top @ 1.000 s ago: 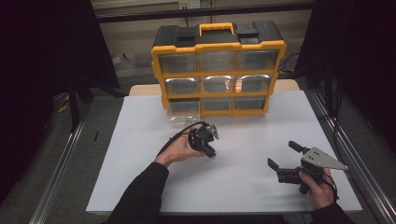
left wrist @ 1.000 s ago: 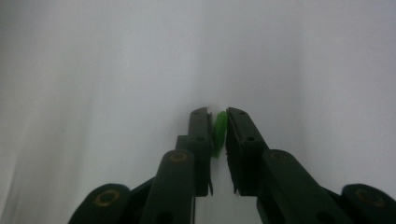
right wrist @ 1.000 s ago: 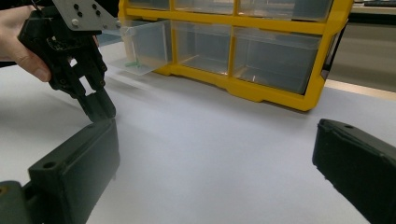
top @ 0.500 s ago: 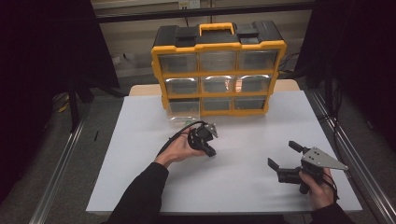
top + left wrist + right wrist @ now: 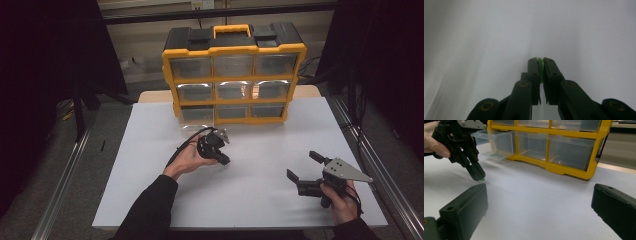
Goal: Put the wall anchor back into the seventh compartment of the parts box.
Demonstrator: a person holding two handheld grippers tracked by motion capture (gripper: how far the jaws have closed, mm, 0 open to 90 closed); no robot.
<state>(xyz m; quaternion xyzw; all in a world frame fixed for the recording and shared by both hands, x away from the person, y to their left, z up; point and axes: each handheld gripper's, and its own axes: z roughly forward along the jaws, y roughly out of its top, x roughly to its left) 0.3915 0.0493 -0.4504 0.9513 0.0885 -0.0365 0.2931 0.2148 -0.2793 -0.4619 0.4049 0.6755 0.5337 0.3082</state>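
My left gripper pinches a small green piece just above the white table, at six o'clock from the yellow organizer. My right gripper sits spread at four o'clock.

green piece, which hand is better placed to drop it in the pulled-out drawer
Left. The left gripper is already shut on the green piece and sits near the open drawer. The right gripper is open, empty and farther away.

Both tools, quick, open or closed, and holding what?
Left tool: closed on a small green piece, tips pointing down at the white table.
Right tool: open, holding nothing.
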